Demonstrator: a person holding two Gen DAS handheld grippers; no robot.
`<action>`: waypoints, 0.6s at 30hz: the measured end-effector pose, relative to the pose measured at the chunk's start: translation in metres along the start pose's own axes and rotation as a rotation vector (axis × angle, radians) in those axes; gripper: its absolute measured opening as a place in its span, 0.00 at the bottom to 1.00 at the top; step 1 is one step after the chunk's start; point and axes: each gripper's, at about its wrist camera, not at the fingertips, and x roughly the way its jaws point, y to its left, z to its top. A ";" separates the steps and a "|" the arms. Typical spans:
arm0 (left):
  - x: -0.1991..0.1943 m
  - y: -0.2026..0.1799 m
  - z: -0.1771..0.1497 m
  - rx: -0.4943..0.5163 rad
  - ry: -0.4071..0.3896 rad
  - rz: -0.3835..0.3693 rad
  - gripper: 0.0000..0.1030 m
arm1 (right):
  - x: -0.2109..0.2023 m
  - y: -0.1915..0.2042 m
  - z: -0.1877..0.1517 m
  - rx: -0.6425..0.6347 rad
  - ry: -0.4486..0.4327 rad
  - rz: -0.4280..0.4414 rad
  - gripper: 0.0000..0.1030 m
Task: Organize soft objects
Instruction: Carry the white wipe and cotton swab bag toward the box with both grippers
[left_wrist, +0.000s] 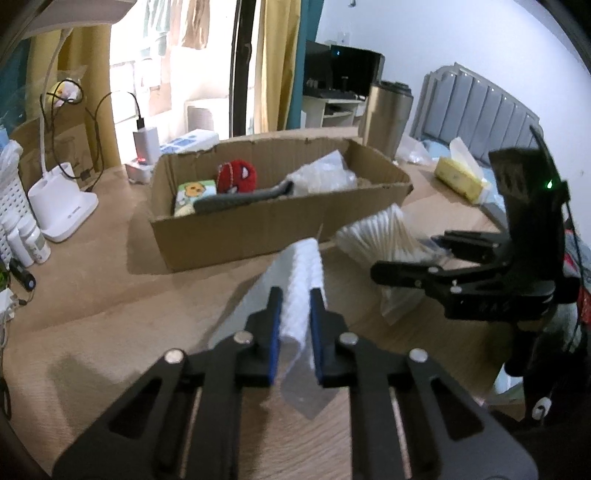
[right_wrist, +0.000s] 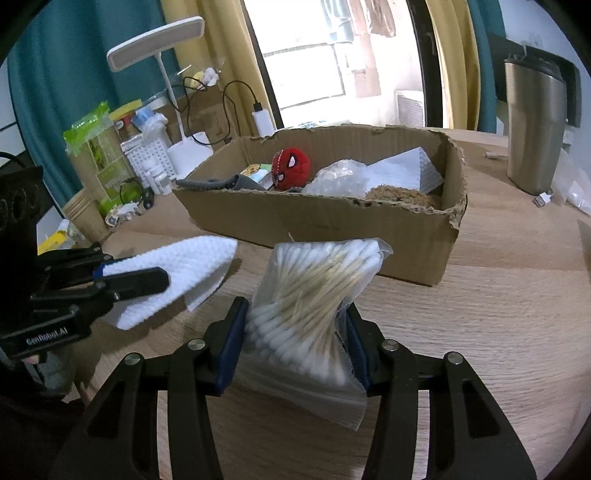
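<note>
Wooden tabletop (right_wrist: 498, 295), light grain, carries everything. Largest item on it: a low cardboard box (right_wrist: 332, 225), top flaps torn off, edges ragged. Contents, left to right in the right wrist view: grey cloth (right_wrist: 221, 182) draped at the near wall, small printed tissue pack (right_wrist: 258, 175), red spider-mask plush (right_wrist: 291, 168), crumpled clear plastic wrap (right_wrist: 340, 177), white folded paper towel (right_wrist: 410, 170), brown fuzzy lump (right_wrist: 402, 195) at the near right corner.

Steel tumbler (right_wrist: 535, 125) stands upright well right of the box. White desk lamp (right_wrist: 159, 48) behind the box's left end.

In front of the box, off the tabletop: a clear bag of cotton swabs (right_wrist: 306, 317), wooden sticks, white tips, bag twisted. Right claw (right_wrist: 295, 339) clamped on its lower half, pads pressing both sides.

Just left of it, a folded white quilted paper towel (left_wrist: 303, 288), embossed, limp at its free corner. Left claw (left_wrist: 297, 325) squeezed tight on it.
</note>
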 end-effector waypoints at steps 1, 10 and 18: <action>-0.002 0.000 0.001 0.003 -0.005 -0.001 0.13 | -0.001 0.000 0.000 0.002 -0.003 0.003 0.51; -0.020 0.006 0.010 -0.024 -0.076 0.011 0.07 | -0.005 0.002 0.000 -0.002 -0.032 0.001 0.51; -0.036 0.017 0.018 -0.053 -0.117 0.005 0.07 | -0.017 0.010 0.004 -0.031 -0.092 -0.019 0.51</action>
